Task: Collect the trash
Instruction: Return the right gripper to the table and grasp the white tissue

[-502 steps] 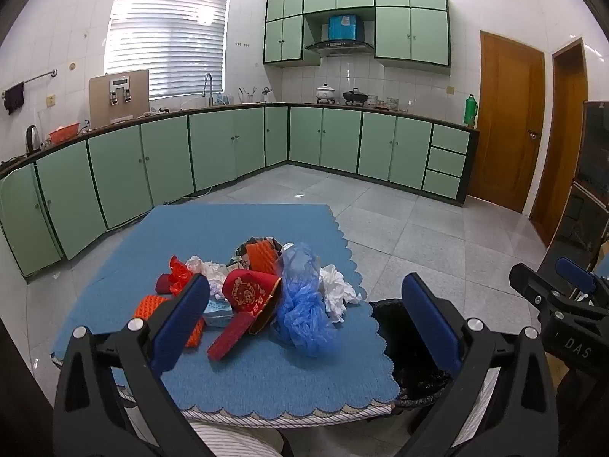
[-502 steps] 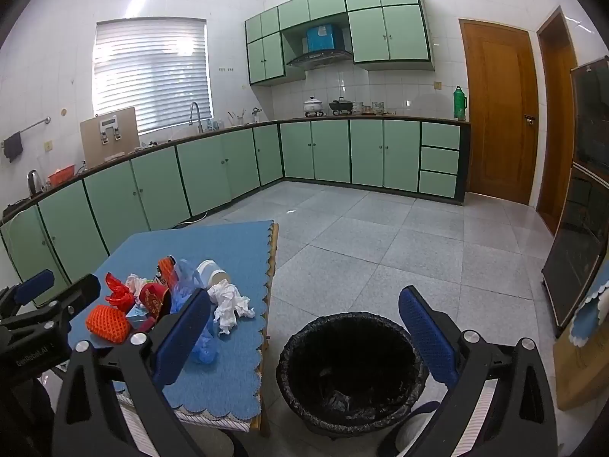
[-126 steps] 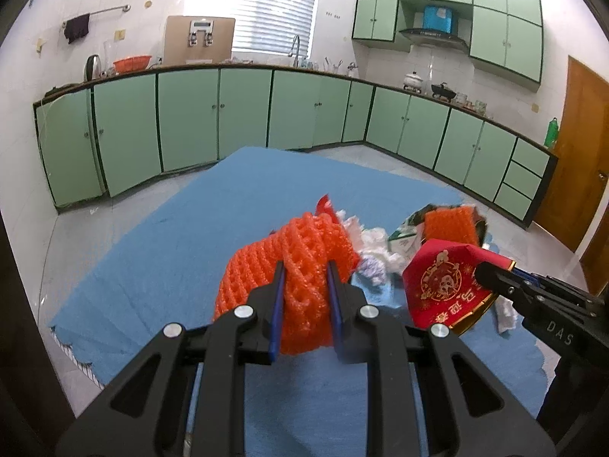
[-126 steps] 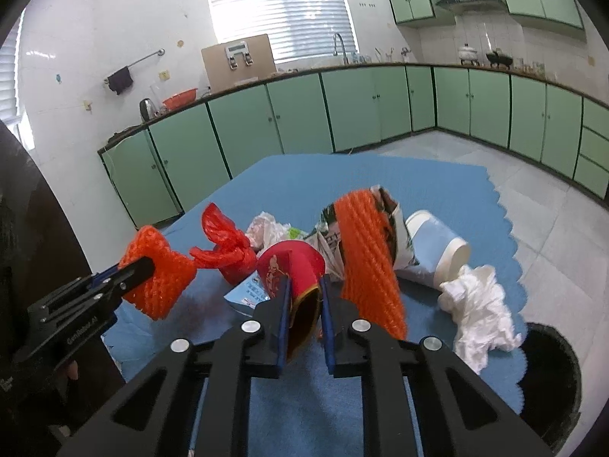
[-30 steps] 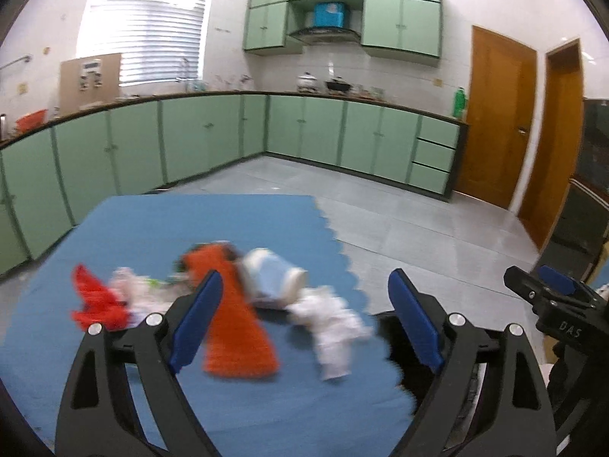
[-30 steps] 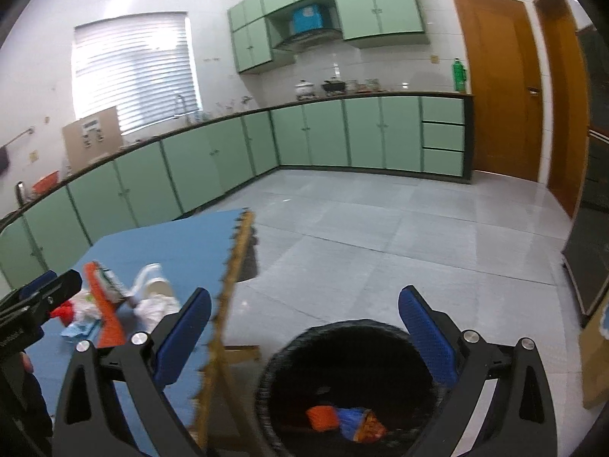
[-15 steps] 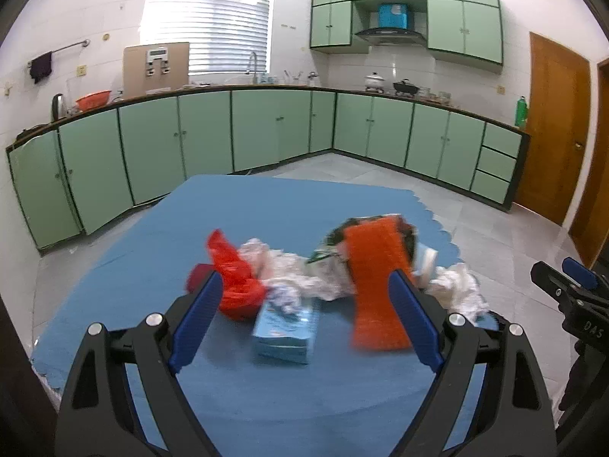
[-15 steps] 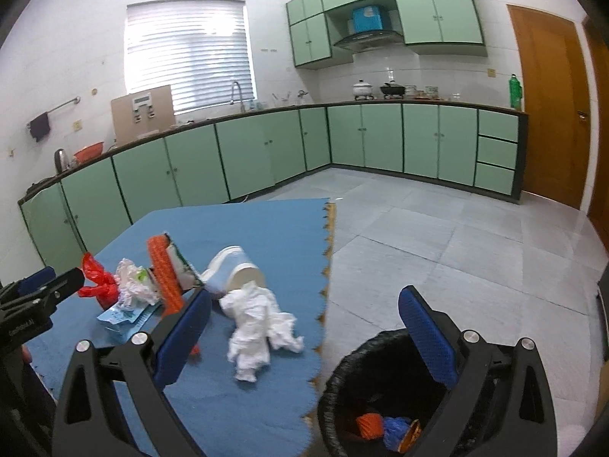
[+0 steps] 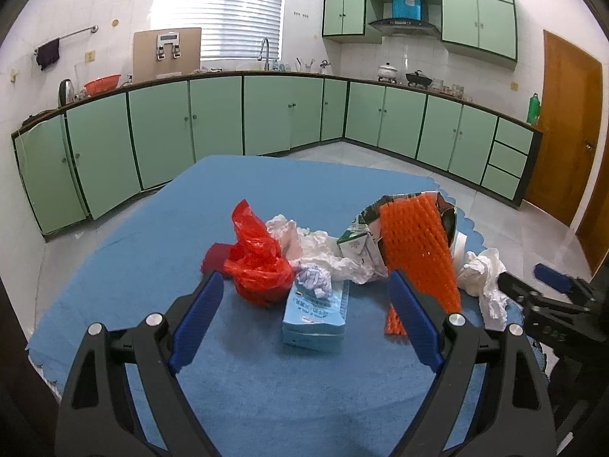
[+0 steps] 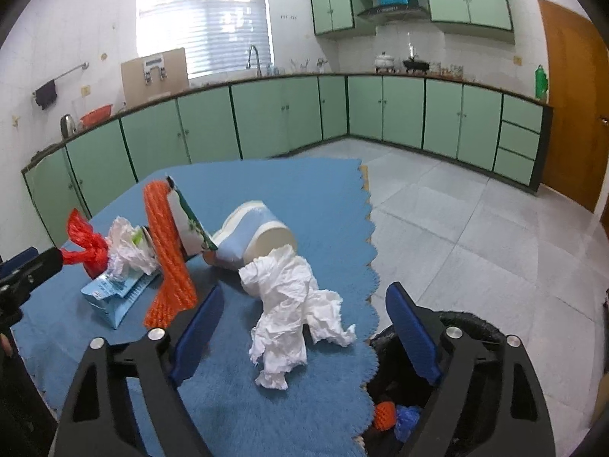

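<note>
Trash lies on a blue mat (image 9: 160, 236): a red plastic bag (image 9: 259, 262), a light blue tissue pack (image 9: 316, 314), an orange foam net (image 9: 418, 243) on a carton (image 9: 359, 245), crumpled white paper (image 10: 293, 301) and a pale blue cup (image 10: 253, 238) on its side. My left gripper (image 9: 304, 318) is open and empty, hovering in front of the tissue pack. My right gripper (image 10: 304, 325) is open and empty, around the white paper from above. The black trash bin (image 10: 468, 327) stands at the mat's right edge with orange and blue trash inside.
Green cabinets (image 9: 266, 118) run along the far walls. A wooden door (image 10: 574, 91) is at the right. Grey tiled floor (image 10: 475, 221) lies to the right of the table. The right gripper also shows at the right in the left wrist view (image 9: 548, 301).
Both grippers have swung back from the bin to the trash pile on the mat and come closer to it. Both stay open and empty.
</note>
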Action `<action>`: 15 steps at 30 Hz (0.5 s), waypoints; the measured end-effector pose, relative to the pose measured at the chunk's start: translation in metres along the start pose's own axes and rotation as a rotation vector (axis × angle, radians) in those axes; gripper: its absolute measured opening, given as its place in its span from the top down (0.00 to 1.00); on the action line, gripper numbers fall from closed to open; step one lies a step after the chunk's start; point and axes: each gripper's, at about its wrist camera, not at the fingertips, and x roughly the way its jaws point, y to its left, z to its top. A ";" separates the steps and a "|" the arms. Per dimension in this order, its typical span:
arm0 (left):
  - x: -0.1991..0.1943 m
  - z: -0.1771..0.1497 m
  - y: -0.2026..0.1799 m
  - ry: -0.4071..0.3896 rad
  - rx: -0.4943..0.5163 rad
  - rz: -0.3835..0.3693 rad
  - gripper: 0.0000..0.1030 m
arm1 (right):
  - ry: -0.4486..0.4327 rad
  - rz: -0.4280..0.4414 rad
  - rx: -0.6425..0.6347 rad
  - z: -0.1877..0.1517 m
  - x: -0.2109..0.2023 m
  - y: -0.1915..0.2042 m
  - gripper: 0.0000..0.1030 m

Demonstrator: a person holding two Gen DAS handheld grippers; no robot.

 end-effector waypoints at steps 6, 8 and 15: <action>0.005 0.001 -0.006 0.004 0.011 -0.012 0.17 | 0.098 0.048 -0.002 0.001 0.022 0.000 0.43; 0.007 0.002 -0.009 0.007 0.012 -0.017 0.17 | 0.117 0.059 -0.003 0.000 0.025 0.000 0.52; 0.009 0.000 -0.028 0.018 0.034 -0.055 0.17 | 0.124 0.088 -0.008 -0.003 0.022 -0.005 0.89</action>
